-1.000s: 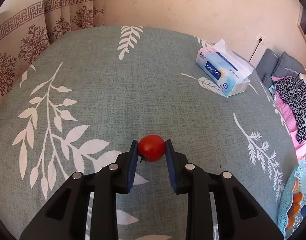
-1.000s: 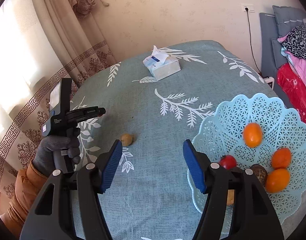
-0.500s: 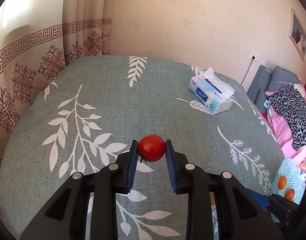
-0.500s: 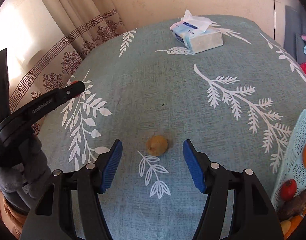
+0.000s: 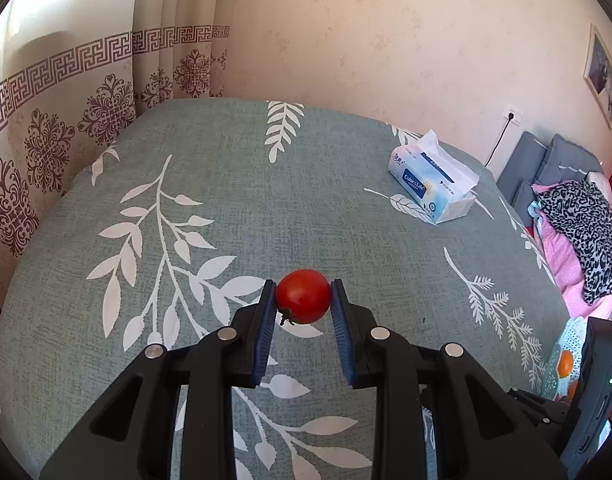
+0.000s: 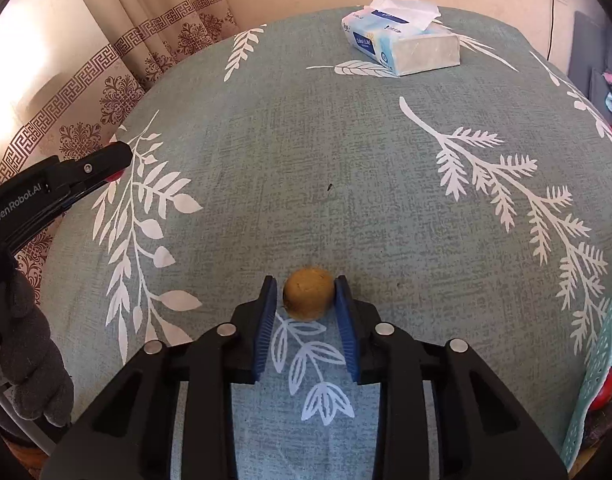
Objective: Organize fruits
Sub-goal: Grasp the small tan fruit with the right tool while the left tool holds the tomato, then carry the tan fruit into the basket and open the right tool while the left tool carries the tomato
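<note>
Closing round the brown fruit, the right gripper is grasping while the left gripper is clamping a tomato, the basket at four o'clock awaiting both.

I can only see a thin strip of the blue basket at the right edge of my right camera. The rest is cut off. A red fruit peeks out in it, half hidden. Something dark sits under that, and I can't tell what it is. In my left camera, the basket is mostly behind my other gripper. The writing on the tissue pack is too small to read.
</note>
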The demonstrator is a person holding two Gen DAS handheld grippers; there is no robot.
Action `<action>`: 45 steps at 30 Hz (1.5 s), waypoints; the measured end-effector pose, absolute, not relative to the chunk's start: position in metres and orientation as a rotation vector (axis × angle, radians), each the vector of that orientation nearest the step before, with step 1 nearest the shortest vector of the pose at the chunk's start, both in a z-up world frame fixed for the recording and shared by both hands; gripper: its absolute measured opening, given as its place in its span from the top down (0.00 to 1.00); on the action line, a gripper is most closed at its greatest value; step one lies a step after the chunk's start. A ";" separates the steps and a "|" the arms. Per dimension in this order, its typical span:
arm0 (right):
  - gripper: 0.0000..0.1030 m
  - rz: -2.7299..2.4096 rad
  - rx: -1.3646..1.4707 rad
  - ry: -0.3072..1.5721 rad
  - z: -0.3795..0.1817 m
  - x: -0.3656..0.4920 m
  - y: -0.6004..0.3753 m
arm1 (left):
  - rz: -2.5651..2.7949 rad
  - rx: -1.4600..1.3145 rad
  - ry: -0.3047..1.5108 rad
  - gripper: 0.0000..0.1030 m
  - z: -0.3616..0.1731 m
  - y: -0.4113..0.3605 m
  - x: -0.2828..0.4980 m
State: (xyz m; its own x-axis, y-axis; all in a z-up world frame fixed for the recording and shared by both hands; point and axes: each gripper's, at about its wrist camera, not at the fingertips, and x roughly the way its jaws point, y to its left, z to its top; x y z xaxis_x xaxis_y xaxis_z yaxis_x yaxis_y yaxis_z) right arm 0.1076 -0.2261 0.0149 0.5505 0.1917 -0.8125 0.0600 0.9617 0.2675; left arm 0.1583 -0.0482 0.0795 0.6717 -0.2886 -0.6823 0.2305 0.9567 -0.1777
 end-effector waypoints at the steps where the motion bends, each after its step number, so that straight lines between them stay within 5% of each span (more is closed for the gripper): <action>1: 0.73 0.078 0.280 0.980 0.018 0.105 -0.227 | -0.292 -0.080 0.783 0.73 0.079 -0.048 0.158; 9: 0.75 0.080 0.280 0.922 0.042 0.092 -0.232 | -0.307 -0.069 0.777 0.73 0.081 -0.053 0.150; 11: 0.68 0.058 0.289 0.935 0.038 0.096 -0.233 | -0.310 -0.067 0.774 0.73 0.081 -0.053 0.147; 13: 0.45 0.056 0.317 0.951 0.032 0.100 -0.234 | -0.311 -0.067 0.775 0.73 0.080 -0.053 0.145; 17: 0.45 0.053 0.335 0.980 0.019 0.110 -0.232 | -0.314 -0.070 0.775 0.73 0.081 -0.051 0.143; 20: 0.52 0.055 0.303 0.986 0.015 0.116 -0.226 | -0.320 -0.073 0.772 0.73 0.083 -0.051 0.142; 22: 0.73 0.049 0.287 1.002 0.011 0.118 -0.225 | -0.322 -0.074 0.771 0.73 0.083 -0.051 0.142; 45: 0.73 -0.102 0.374 0.827 0.072 0.019 -0.321 | -0.377 0.001 0.764 0.73 0.077 -0.075 0.116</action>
State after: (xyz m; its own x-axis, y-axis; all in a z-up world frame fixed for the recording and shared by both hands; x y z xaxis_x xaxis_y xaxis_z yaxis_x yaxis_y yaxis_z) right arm 0.0187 -0.3214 0.0725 0.6767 0.0559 -0.7342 0.2321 0.9301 0.2847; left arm 0.1163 -0.0749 0.0775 0.6582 -0.3329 -0.6752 0.3333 0.9331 -0.1351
